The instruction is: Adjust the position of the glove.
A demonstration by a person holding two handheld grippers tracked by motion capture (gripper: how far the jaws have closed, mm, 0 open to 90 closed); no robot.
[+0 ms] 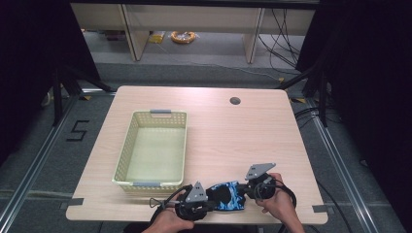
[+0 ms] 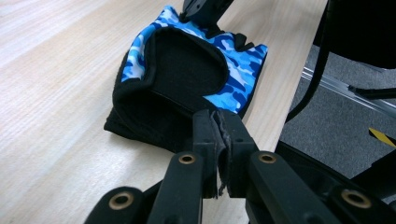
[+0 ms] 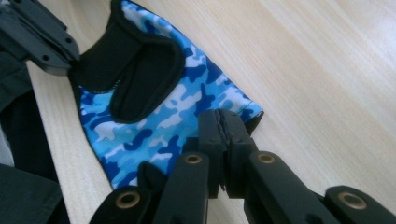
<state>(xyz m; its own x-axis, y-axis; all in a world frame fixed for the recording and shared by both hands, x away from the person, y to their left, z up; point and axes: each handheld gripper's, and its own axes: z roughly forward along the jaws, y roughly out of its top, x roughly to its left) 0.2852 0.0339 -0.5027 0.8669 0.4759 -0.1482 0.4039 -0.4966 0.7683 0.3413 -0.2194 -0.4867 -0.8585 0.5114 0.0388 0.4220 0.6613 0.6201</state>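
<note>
A fingerless glove (image 1: 227, 195), blue camouflage with a black cuff and palm, lies near the table's front edge between my two grippers. My left gripper (image 1: 210, 195) is shut on the black cuff edge of the glove (image 2: 187, 70); in the left gripper view its jaws (image 2: 217, 126) pinch that hem. From the other side, my right gripper (image 1: 244, 190) holds the finger end. The right gripper view has its jaws (image 3: 222, 126) closed on the blue fabric of the glove (image 3: 177, 107). Each hand holds its gripper low over the wood.
A pale yellow perforated basket (image 1: 160, 113) stands empty on the left half of the wooden table (image 1: 233, 136). A round cable hole (image 1: 235, 101) sits at the back right. The table's front edge runs just below the glove.
</note>
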